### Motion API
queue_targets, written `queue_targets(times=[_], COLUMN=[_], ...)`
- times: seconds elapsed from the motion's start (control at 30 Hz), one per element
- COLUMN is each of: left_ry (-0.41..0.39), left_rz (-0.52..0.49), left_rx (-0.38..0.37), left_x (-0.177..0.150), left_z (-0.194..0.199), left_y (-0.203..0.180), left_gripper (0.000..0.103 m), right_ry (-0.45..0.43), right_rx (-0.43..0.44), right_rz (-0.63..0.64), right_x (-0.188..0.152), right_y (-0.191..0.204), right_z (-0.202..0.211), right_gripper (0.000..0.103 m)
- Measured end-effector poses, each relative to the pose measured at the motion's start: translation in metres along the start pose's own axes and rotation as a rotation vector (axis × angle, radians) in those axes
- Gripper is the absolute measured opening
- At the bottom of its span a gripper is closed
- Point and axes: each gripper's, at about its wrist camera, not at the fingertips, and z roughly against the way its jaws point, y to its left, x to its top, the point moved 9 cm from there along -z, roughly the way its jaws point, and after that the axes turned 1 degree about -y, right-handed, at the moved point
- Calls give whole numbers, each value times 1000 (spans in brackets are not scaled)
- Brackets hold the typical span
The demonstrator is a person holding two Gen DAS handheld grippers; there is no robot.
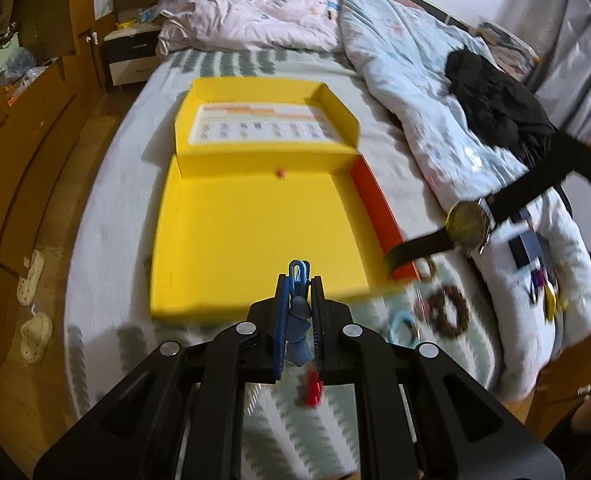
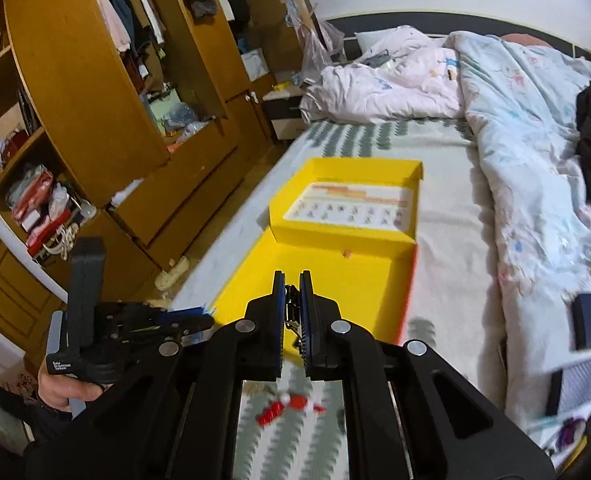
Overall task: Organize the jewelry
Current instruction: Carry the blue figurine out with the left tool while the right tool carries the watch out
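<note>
With the left gripper [image 1: 299,280] clenched on a blue clip [image 1: 298,308] and the right gripper [image 2: 292,280] grasping a watch [image 1: 469,226], lower each gently into the yellow box [image 1: 199,280].

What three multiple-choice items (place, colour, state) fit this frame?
1. Where is the pink bead? A on the pillow; B in the yellow box, by its back wall; C on the floor.
2. Colour of the clip in the left hand-held gripper? A blue; B green; C white.
3. The right hand-held gripper is: A open, empty; B shut on the watch; C open around a ring.
Answers: B, it lies on the tray floor; A, blue shows between the jaws; B, the watch hangs by its strap.
</note>
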Motion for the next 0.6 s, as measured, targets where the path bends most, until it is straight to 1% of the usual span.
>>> queue_targets(times=[0.13, 0.17, 0.23, 0.27, 0.33, 0.37, 0.43, 0.5, 0.6], left_ry=[66, 79, 115, 124, 152, 164, 185, 202, 210], left_rz=[1, -1, 2, 2, 4, 5, 9, 10, -1], left_rx=[-15, -15, -11, -9, -12, -8, -10, -5, 38], left_x=[-57, -69, -94, -105, -123, -130, -143, -151, -159], left_z=[-11, -14, -24, -26, -36, -40, -52, -60, -72], left_y=[-8, -10, -11, -15, -16, -17, -18, -19, -18], left_gripper=[11, 11, 11, 11, 11, 11, 11, 11, 11], right_ry=[21, 40, 45, 63, 67, 91, 88, 115, 139], right_rx=[-22, -31, -37, -42, -36, -37, -31, -9, 0], right_rz=[3, 5, -3, -6, -16, -21, -28, -41, -63], right_x=[-35, -48, -70, -80, -96, -109, -120, -134, -151], right_y=[3, 4, 3, 2, 1, 0, 0, -2, -10], right_z=[18, 20, 24, 24, 25, 23, 21, 14, 2], right_gripper=[8, 8, 8, 8, 8, 8, 8, 8, 6])
